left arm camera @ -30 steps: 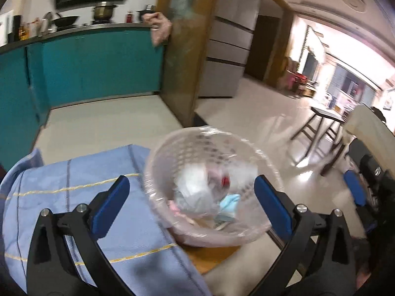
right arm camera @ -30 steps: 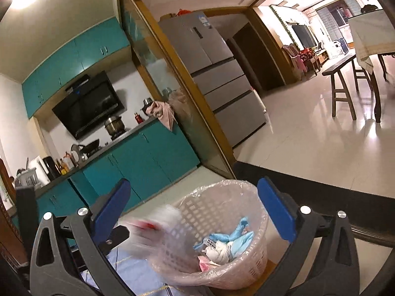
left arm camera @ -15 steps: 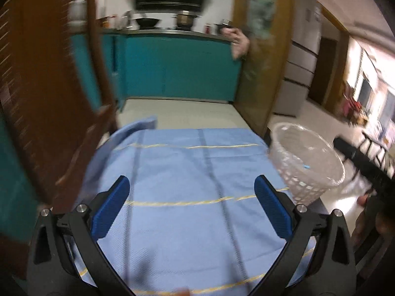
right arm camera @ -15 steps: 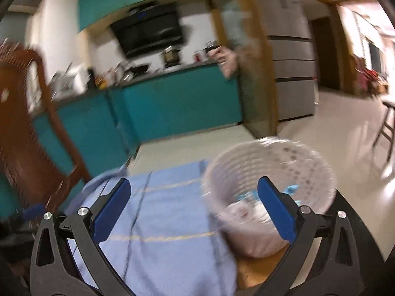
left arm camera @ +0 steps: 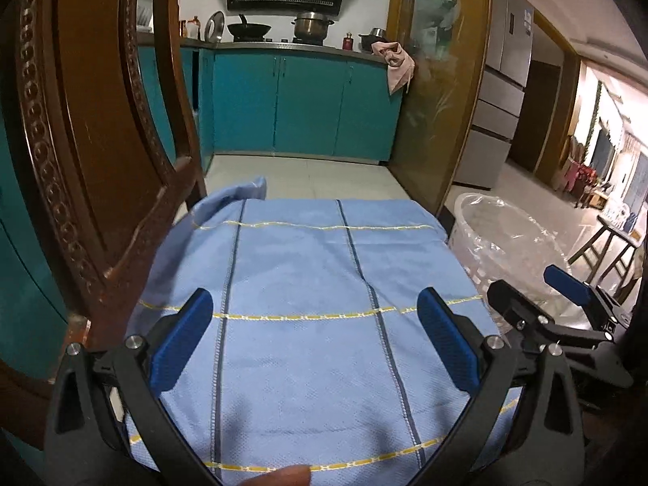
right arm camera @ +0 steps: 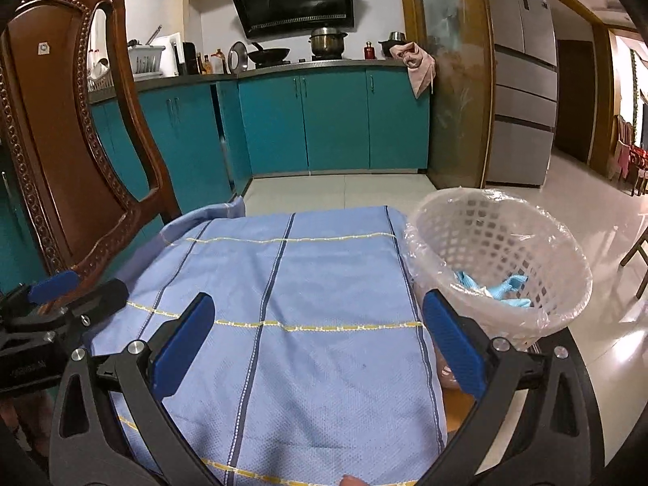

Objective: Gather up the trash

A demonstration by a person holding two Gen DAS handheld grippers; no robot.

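The table (left arm camera: pixel 324 283) fills the lower middle of both views, covered by a light blue cloth (right arm camera: pixel 308 303) with dark blue stripes and thin yellow lines; a corner of the cloth is folded up at the far left edge. A carved brown wooden chair (right arm camera: pixel 73 154) stands at about 9 o'clock, its back rising beside the table's left edge. Teal kitchen cabinets run across the room at 12 o'clock.

At about 2 o'clock from the right wrist camera, the white lattice trash basket (right arm camera: pixel 498 259), lined with a clear plastic bag, stands touching the cloth's right edge. Inside it lie crumpled light blue scraps of trash (right arm camera: pixel 502 287) with some pale paper beneath.

The left tool (left arm camera: pixel 316 340) hangs over the middle of the cloth with its blue pads spread wide and nothing between them. The right tool (right arm camera: pixel 320 344) is likewise spread wide and holds nothing, its right pad lying in front of the basket's near wall. Each tool shows at the edge of the other's view: the right one at 3 o'clock, the left one at 9 o'clock.
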